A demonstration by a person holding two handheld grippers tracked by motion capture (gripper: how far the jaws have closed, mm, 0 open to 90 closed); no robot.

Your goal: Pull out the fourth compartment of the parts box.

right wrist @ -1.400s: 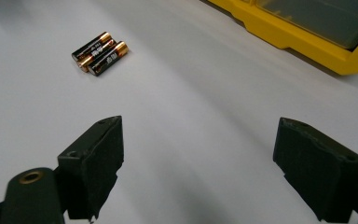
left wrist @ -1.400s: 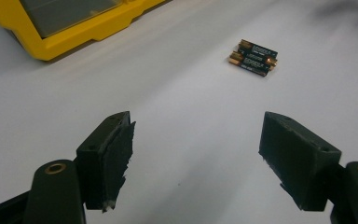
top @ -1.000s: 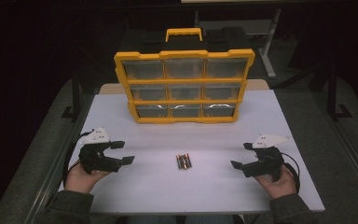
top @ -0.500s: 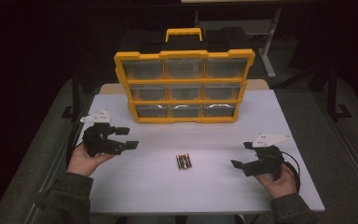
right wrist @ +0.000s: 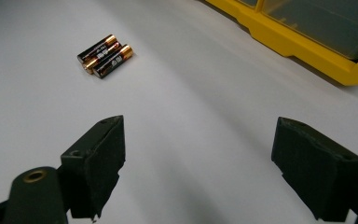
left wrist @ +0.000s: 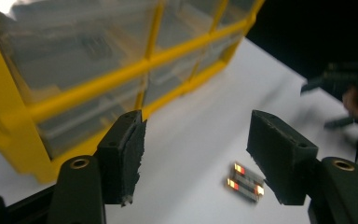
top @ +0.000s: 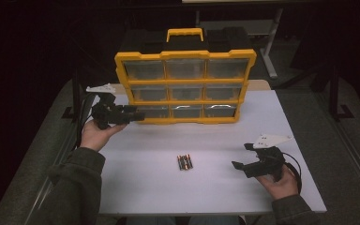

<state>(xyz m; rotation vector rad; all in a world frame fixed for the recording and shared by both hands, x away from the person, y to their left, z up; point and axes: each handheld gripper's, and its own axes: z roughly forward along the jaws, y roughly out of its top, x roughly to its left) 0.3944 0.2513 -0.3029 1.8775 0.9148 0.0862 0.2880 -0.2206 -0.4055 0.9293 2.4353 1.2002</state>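
A yellow organizer [top: 185, 86] with clear drawers stands upright at the back of the white table [top: 272, 122]. My left gripper [top: 138, 114] is raised in front of its lower left drawer [top: 152, 111], close to it. Its jaws have just been closing a little but stand open, with nothing between them [left wrist: 196, 163]. The organizer's frame [left wrist: 93, 88] looms just ahead. A few batteries [top: 184, 162] lie side by side mid-table, also seen as batteries [left wrist: 246, 181] and batteries [right wrist: 105, 54]. My right gripper [top: 242, 155] rests low at the right, open and empty [right wrist: 200, 172].
The organizer's black top carries a yellow handle [top: 184, 33]. Its bottom corner [right wrist: 317, 42] lies ahead of the right gripper. Bare table spreads around the batteries and along the front edge. Dark floor and metal stands surround the table.
My left hand has lifted off the table and moved away and to the right, up to the organizer's lower left drawer. The right hand and the batteries have stayed put.
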